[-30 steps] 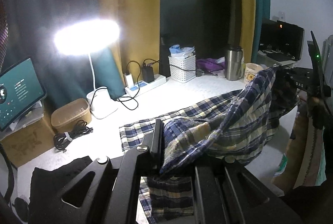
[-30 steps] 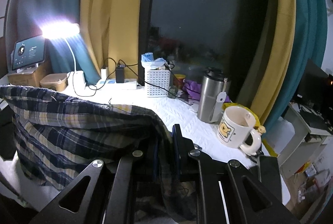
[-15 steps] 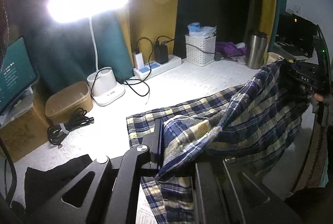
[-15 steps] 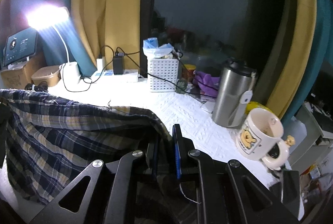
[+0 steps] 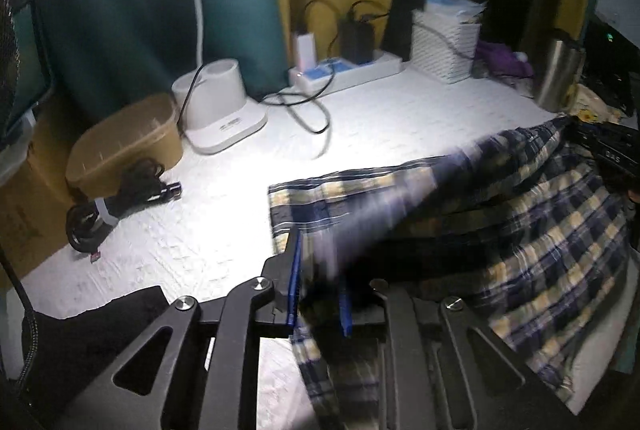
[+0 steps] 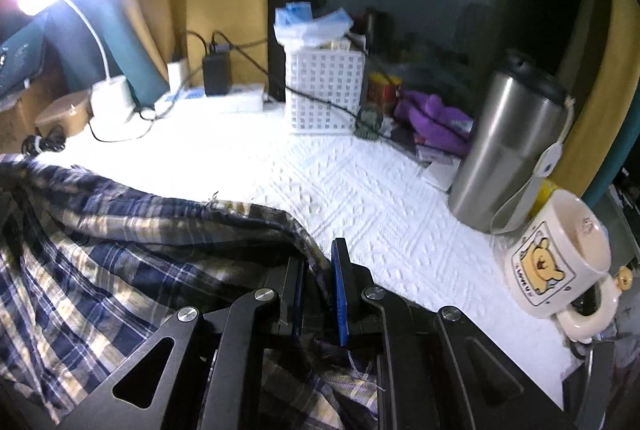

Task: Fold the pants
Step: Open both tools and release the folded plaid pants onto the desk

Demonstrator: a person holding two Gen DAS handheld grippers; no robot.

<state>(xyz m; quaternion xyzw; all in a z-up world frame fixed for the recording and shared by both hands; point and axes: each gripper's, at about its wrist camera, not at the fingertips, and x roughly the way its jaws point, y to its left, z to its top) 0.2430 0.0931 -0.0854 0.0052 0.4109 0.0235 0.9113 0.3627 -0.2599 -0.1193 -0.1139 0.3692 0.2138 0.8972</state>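
The blue and cream plaid pants point(image 5: 540, 230) lie partly on the white table cover point(image 5: 400, 126), with one layer carried over the other. My left gripper point(image 5: 318, 270) hangs low over the near edge. Its jaws are opening, and blurred plaid cloth still sits between the blue pads without being pressed. My right gripper point(image 6: 318, 258) is shut on the pants point(image 6: 120, 250), pinching a fold of the hem just above the cover. It also shows in the left wrist view as the right gripper point(image 5: 612, 154) at the far right, holding up that end.
At the back stand a white lamp base point(image 5: 220, 110), a power strip point(image 5: 348, 68) with chargers and a white basket point(image 5: 444, 46). A steel tumbler point(image 6: 508, 158) and a bear mug point(image 6: 556, 254) sit at the right. A brown box point(image 5: 124, 142), cable bundle point(image 5: 116, 202) and black cloth point(image 5: 80, 342) lie left.
Both grippers have come down and forward with the pants, so the lifted layer now lies lower over the table. The left jaws have parted; the right grip is unchanged.
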